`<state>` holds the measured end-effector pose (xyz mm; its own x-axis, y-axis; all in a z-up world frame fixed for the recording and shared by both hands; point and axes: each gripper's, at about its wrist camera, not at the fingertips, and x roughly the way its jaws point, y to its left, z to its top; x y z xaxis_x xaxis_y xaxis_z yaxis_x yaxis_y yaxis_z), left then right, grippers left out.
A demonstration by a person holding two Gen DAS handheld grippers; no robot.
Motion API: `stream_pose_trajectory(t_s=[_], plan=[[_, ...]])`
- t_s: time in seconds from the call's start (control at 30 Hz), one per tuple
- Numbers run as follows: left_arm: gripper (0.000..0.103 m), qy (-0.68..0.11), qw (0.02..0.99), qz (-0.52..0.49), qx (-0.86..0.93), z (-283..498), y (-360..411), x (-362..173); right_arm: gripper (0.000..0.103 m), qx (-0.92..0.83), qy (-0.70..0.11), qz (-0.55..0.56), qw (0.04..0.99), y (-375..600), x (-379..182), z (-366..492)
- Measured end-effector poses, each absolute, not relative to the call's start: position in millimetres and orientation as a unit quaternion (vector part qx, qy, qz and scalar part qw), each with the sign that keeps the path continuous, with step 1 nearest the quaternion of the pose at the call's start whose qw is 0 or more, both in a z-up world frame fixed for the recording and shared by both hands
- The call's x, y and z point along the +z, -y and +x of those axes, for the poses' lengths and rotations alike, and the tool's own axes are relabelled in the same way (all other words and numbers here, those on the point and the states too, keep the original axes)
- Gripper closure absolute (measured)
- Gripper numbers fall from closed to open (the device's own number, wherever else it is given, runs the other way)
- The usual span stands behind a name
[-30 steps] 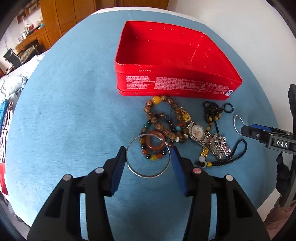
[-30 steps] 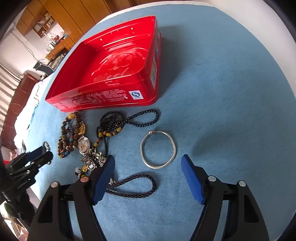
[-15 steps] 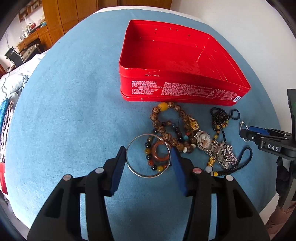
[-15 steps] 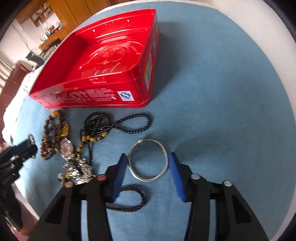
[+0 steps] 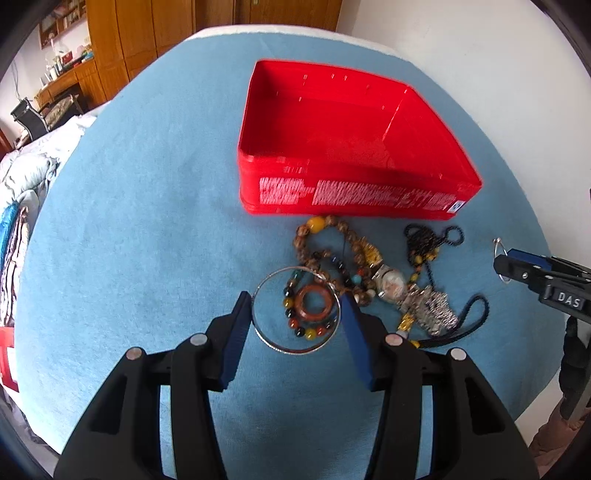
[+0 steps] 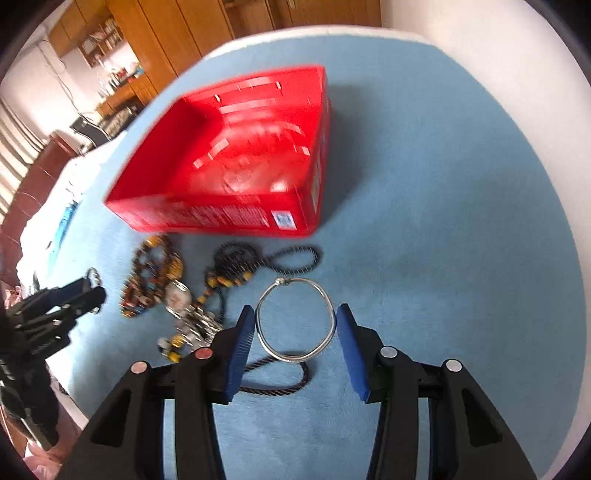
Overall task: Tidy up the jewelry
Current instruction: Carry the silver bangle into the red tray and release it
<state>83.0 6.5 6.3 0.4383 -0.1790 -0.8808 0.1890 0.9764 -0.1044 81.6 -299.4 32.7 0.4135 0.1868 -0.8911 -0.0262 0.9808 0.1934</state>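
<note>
An open red tin box stands on the blue cloth; it also shows in the right wrist view. My left gripper is shut on a thin silver bangle and holds it above the jewelry pile. My right gripper is shut on a second silver bangle, lifted off the cloth, its shadow below. The pile in front of the box holds brown bead bracelets, a coloured bead bracelet with a red-brown ring, a silver watch and a black bead necklace.
A dark braided cord loop lies under the right gripper. The round table's blue cloth ends close at the right and near edges. Wooden cabinets and a bed stand behind.
My right gripper closed on the silver bangle and lifted it off the cloth. My left gripper rose and drew back a little with its bangle still held.
</note>
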Motion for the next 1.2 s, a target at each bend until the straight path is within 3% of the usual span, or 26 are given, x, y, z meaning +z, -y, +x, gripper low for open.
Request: stream_pose_trajectory(t_s=[0.2, 0.4, 0.67, 1.07, 1.13, 1.2], plan=[[0.055, -0.488, 0.866, 0.005, -0.111, 106, 4, 38, 0.057, 0.089, -0.498, 0.085, 0.858, 293, 73, 100], [0.055, -0.475, 0.873, 0.004, -0.115, 160, 27, 56, 0.057, 0.121, -0.489, 0.088, 0.859, 274, 80, 160], [0.055, -0.515, 0.85, 0.009, -0.111, 234, 48, 25, 0.057, 0.118, -0.514, 0.066, 0.847, 262, 53, 218], [0.054, -0.546, 0.831, 0.022, -0.107, 265, 56, -11, 0.057, 0.107, -0.543, 0.046, 0.832, 263, 18, 248], [0.051, -0.545, 0.831, 0.024, -0.105, 266, 56, -11, 0.056, 0.104, -0.543, 0.042, 0.833, 260, 18, 251], [0.04, -0.544, 0.832, 0.022, -0.105, 266, 56, -12, 0.054, 0.103, -0.542, 0.04, 0.833, 261, 17, 251]])
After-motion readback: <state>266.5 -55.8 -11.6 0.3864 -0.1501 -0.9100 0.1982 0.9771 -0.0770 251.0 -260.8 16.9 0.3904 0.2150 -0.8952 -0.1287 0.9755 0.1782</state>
